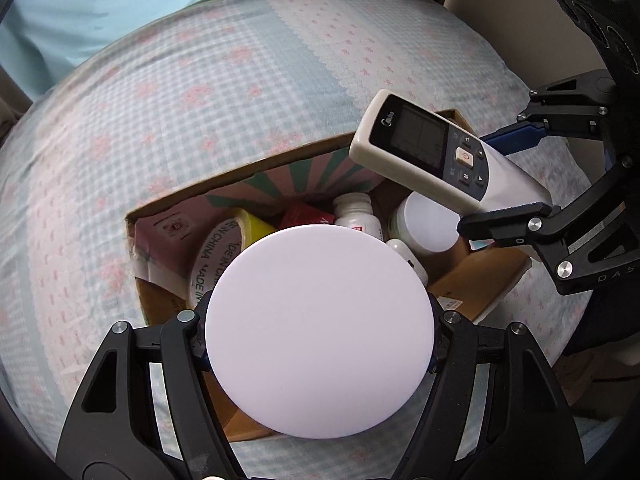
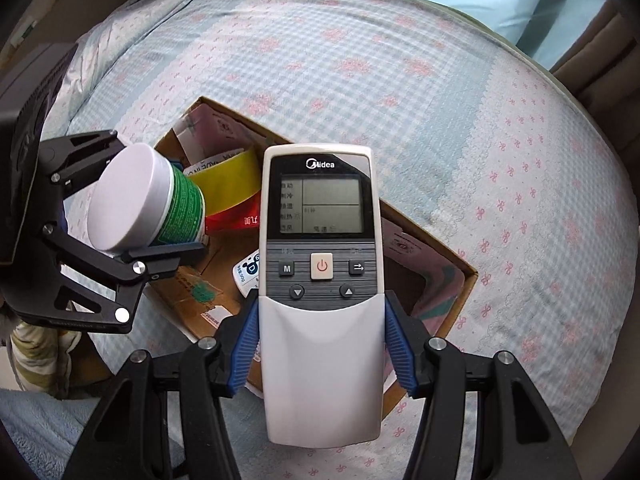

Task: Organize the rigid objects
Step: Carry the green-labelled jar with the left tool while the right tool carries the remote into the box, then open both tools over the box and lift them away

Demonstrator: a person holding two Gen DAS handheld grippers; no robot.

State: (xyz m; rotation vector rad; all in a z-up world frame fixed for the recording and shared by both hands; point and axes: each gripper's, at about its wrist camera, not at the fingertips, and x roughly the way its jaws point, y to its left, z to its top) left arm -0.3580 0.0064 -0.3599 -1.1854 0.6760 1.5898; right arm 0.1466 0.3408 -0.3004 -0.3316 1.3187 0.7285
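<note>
Here, both grippers hang over an open cardboard box [image 1: 224, 184] on a bed, each with something clamped.

The left gripper [image 1: 320, 340] is closed part-way on a white-lidded jar [image 2: 148, 200] with a green label, its pads pressed against the jar's sides; seen from the left wrist, the round lid hides much of the box below. The right gripper [image 2: 322, 344] pinches a Midea air-conditioner remote [image 2: 320, 264] across its lower white body between blue pads [image 2: 250, 336], screen facing the camera. Both held things are above the box, not in it. Inside the box lie a roll of yellow tape [image 1: 224, 240], a red packet [image 1: 304, 216], a white pill bottle [image 1: 356, 216] and another white-capped jar [image 1: 424, 224]. The box rests on a blue-checked, pink-flowered bedspread [image 2: 400, 80].
</note>
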